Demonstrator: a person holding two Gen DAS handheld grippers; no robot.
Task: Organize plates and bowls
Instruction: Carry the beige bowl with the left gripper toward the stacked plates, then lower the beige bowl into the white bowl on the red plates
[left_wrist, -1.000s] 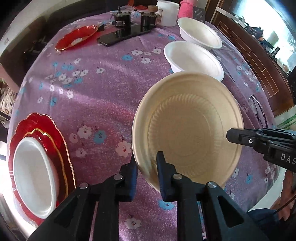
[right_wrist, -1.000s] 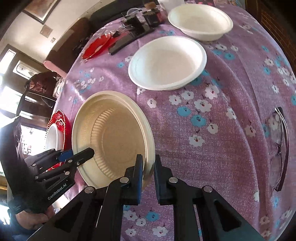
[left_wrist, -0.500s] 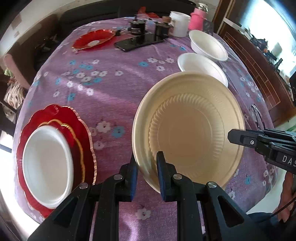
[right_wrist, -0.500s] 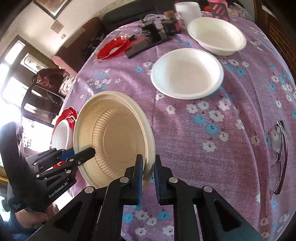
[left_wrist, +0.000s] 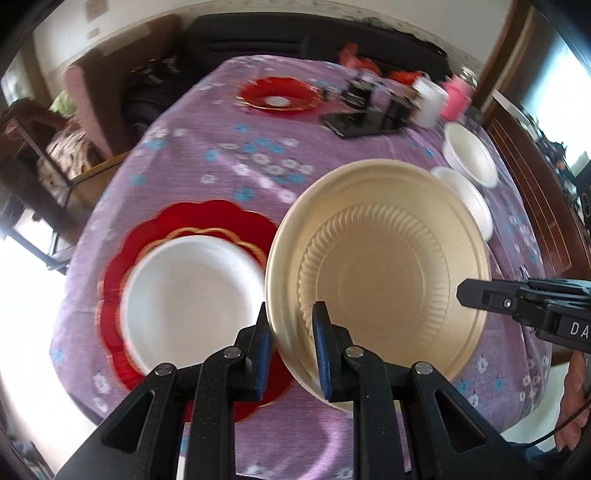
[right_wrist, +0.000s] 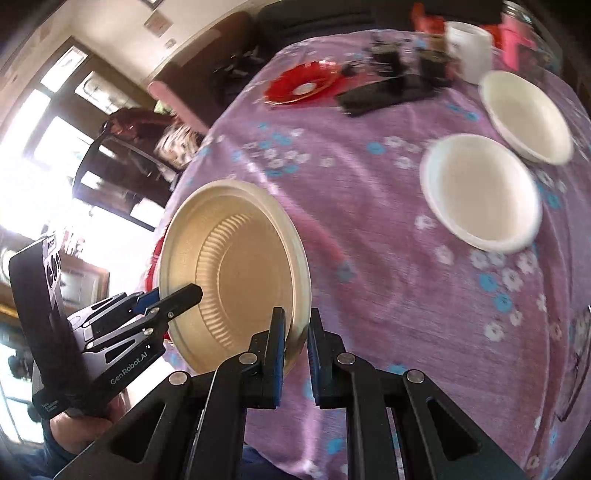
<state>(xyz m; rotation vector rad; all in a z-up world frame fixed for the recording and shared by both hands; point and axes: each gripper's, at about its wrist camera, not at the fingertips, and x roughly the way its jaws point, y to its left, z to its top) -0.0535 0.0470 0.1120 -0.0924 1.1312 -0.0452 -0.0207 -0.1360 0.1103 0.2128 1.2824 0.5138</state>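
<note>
A cream ribbed bowl (left_wrist: 380, 266) hangs tilted above the purple flowered tablecloth (left_wrist: 221, 162), held from two sides. My left gripper (left_wrist: 290, 332) is shut on its near rim. My right gripper (right_wrist: 295, 336) is shut on the opposite rim, with the same cream bowl (right_wrist: 236, 273) in its view. The right gripper (left_wrist: 476, 295) shows at the right edge of the left wrist view. The left gripper (right_wrist: 177, 295) shows at the lower left of the right wrist view. Left of the bowl lies a white plate (left_wrist: 188, 295) on a stack of red scalloped plates (left_wrist: 122, 254).
Two white bowls (right_wrist: 480, 188) (right_wrist: 524, 110) sit at the right of the table. A small red plate (left_wrist: 277, 98), a black phone (left_wrist: 362, 122), a white cup (left_wrist: 428, 99) and a pink bottle (left_wrist: 458, 94) stand at the far end. Glasses (right_wrist: 580, 354) lie near the right edge.
Both grippers have carried the cream bowl up and leftward. The red plate stack with the white plate now lies right beside the bowl, and the two white bowls have receded to the right.
</note>
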